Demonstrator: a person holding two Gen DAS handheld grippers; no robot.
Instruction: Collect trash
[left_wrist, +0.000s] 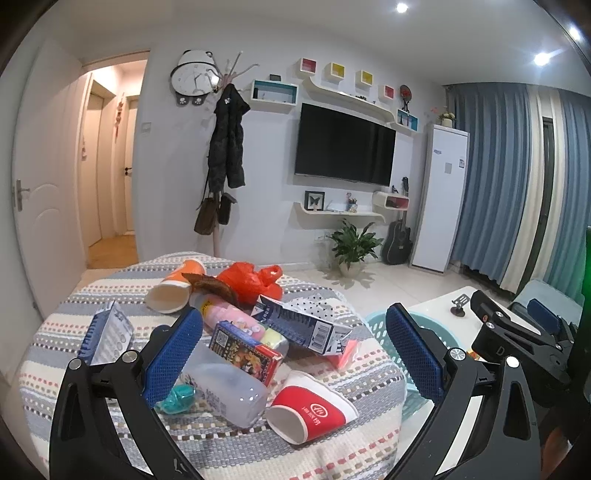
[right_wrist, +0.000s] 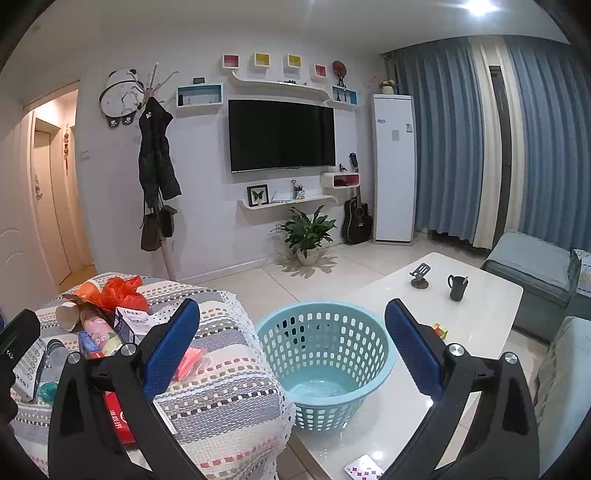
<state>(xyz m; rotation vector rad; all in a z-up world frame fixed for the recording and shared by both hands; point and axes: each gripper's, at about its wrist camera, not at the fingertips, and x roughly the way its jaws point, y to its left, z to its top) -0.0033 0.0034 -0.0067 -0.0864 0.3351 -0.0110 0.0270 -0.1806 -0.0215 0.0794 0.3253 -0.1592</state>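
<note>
A pile of trash lies on the striped cloth (left_wrist: 332, 435): a red and white paper cup (left_wrist: 310, 410), a clear plastic bottle (left_wrist: 225, 384), a red snack box (left_wrist: 245, 350), a blue carton (left_wrist: 303, 321), an orange plastic bag (left_wrist: 251, 278) and an orange cup (left_wrist: 175, 288). My left gripper (left_wrist: 295, 347) is open above the pile, holding nothing. The light blue basket (right_wrist: 325, 362) stands on the white table, empty. My right gripper (right_wrist: 291, 350) is open above the basket's left rim. The right gripper also shows in the left wrist view (left_wrist: 517, 332).
The white coffee table (right_wrist: 472, 317) carries a black mug (right_wrist: 457, 287), a phone stand (right_wrist: 420, 276), a cube (right_wrist: 439, 329) and a playing card (right_wrist: 364, 469). A blue-white box (left_wrist: 107, 334) lies at the cloth's left. Grey sofa seats (right_wrist: 532, 269) stand right.
</note>
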